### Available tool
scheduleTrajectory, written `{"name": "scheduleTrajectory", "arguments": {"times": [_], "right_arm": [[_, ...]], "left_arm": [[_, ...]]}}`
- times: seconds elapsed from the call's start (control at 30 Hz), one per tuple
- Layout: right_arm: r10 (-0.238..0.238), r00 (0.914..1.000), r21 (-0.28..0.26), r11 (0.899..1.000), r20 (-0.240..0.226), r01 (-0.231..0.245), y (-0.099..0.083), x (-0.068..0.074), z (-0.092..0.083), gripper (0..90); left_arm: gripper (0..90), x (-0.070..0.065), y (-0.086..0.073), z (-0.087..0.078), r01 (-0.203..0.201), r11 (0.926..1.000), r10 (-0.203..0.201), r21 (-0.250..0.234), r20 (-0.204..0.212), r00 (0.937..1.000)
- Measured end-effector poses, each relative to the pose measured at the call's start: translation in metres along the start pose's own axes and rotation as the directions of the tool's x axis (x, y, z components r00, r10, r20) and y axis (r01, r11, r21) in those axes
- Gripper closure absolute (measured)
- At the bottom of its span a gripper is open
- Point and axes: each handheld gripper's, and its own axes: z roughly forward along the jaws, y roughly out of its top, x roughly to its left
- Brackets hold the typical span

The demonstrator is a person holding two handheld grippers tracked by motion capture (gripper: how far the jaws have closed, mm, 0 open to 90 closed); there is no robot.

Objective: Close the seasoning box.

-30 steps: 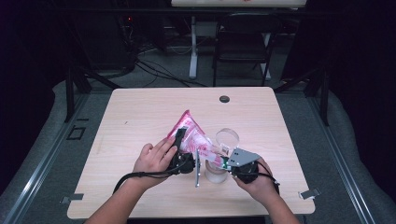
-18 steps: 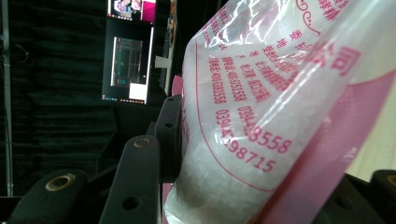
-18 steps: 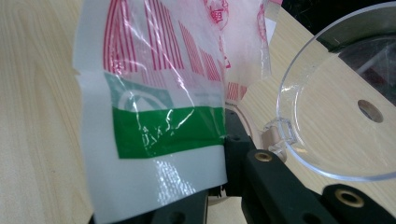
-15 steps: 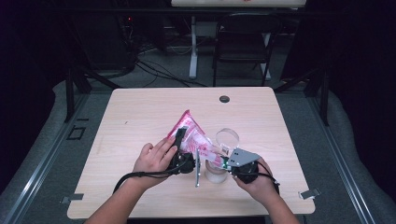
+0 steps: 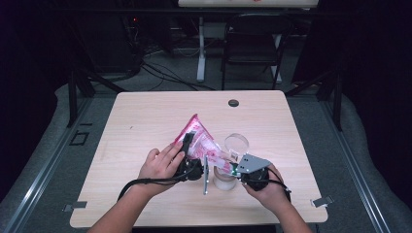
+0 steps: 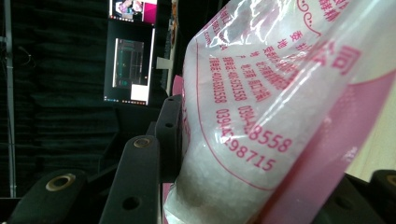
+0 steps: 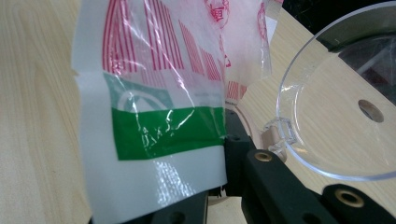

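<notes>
Above the wooden bench (image 5: 145,121), the left gripper (image 5: 188,145) is clamping the body of a pink-printed plastic bag (image 5: 201,138), while the right gripper (image 5: 232,167) is pinching that bag's lower corner tight, just beside a clear plastic cup (image 5: 233,148) standing on the bench.

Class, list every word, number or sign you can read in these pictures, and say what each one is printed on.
"98715": red digits low on the pink bag, left gripper view.
"8558": red digits just above it on the same bag, their start lost in a crease.
"400" begins a smaller red number there; the rest is blurred.
Red Chinese characters on the bag: too blurred to read.
Green band on the bag's end, right gripper view: marks unreadable.
</notes>
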Motion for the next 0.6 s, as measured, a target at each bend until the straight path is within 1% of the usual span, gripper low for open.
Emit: {"name": "scheduleTrajectory", "arguments": {"times": [0.2, 0.37, 0.57, 0.6], "right_arm": [[0.002, 1.0, -0.001, 1.0, -0.002, -0.002, 0.0, 0.0004, 0.0003, 89.6], [0.002, 1.0, -0.003, 1.0, 0.001, -0.002, 0.0, 0.0001, -0.0002, 89.7], [0.006, 1.0, 0.0, 1.0, 0.002, -0.006, -0.0004, -0.0007, -0.0006, 89.7], [0.009, 1.0, -0.004, 1.0, 0.001, -0.009, -0.0007, -0.0008, -0.0004, 89.7]], "left_arm": [[63.5, 0.0005, 0.0, -0.0006, 0.0, 1.0, 0.0, 0.001, 0.002, 1.0], [63.7, 0.0016, 0.0009, -0.0014, -0.008, 1.0, 0.008, -0.003, -0.008, 0.9999], [63.7, 0.0028, 0.0027, -0.0018, -0.012, 0.9999, 0.011, -0.005, -0.011, 0.9999], [63.7, 0.0025, 0.003, -0.002, -0.008, 1.0, 0.008, -0.003, -0.007, 0.9999]]}}
